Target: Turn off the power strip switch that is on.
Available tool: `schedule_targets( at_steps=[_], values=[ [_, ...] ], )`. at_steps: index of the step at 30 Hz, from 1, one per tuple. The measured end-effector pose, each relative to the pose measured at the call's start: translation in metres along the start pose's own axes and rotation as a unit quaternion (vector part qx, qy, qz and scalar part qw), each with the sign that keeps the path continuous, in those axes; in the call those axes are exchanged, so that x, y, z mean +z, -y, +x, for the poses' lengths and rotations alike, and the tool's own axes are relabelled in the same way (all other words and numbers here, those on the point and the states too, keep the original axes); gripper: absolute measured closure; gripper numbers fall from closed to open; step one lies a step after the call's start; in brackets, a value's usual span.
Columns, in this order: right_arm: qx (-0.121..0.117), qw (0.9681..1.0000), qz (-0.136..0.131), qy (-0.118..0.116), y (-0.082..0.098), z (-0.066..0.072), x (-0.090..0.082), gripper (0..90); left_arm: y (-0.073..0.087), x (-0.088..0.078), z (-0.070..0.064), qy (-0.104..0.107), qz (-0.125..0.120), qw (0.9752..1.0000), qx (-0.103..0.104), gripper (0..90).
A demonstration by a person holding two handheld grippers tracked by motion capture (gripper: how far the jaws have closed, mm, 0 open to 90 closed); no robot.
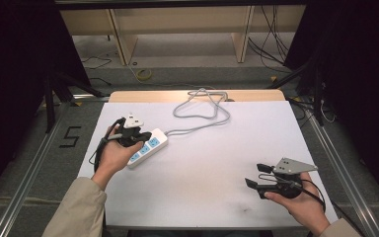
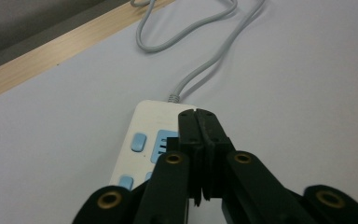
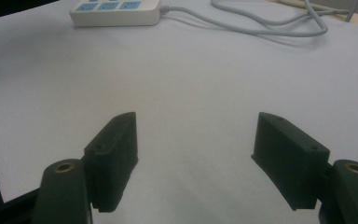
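At about nine o'clock on the table [image 1: 197, 197], the left claw [image 2: 199, 122] is hovering clenched, grasping nothing, over the power strip [image 1: 148, 146], apparently readying to press one of its blue buttons [image 2: 139, 141]. A slow, square push would likely serve best (its cord [image 1: 202, 111] is trailing toward twelve). At four o'clock, the right claw [image 3: 196, 158] is resting released, well apart.

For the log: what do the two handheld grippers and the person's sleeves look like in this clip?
Both grippers are black. The left gripper has flat black jaws on arms with brass-coloured rivets, and a pale three-cornered plate on top. The right gripper has blocky black jaws, a grey three-cornered plate with small dots, and a thin black cable looping behind it. The person wears beige sleeves.
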State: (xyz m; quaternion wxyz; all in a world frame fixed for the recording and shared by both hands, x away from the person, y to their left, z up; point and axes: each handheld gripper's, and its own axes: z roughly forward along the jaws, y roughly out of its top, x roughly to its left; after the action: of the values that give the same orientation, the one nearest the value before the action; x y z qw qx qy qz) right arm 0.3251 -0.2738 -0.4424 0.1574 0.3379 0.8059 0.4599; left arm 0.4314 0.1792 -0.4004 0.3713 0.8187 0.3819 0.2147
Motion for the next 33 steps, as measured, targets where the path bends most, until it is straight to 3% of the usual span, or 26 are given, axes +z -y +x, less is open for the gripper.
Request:
schedule_targets(
  at_steps=[9, 15, 21, 27, 33],
  values=[
    [0.0, 1.0, 0.0, -0.001, 0.0, 0.0, 0.0, 30.9, 0.009, -0.007, -0.008, 0.018, -0.034, 0.9992, 0.001, 83.2],
    [0.0, 1.0, 0.0, 0.0, 0.0, 0.0, 0.0, 30.8, 0.017, -0.01, -0.01, 0.027, -0.054, 0.9982, 0.002, 75.1],
    [-0.001, 1.0, 0.0, 0.0, 0.0, 0.0, 0.0, 30.7, 0.025, -0.011, -0.012, 0.036, -0.073, 0.9967, 0.002, 59.2],
    [-0.001, 1.0, 0.0, 0.0, 0.0, 0.0, 0.0, 30.0, 0.032, -0.013, -0.018, 0.052, -0.093, 0.994, -0.022, 41.6],
    [-0.002, 1.0, 0.0, 0.0, 0.001, -0.001, 0.0, 29.5, 0.04, -0.015, -0.029, 0.058, -0.086, 0.9946, -0.01, 23.4]
  ],
)
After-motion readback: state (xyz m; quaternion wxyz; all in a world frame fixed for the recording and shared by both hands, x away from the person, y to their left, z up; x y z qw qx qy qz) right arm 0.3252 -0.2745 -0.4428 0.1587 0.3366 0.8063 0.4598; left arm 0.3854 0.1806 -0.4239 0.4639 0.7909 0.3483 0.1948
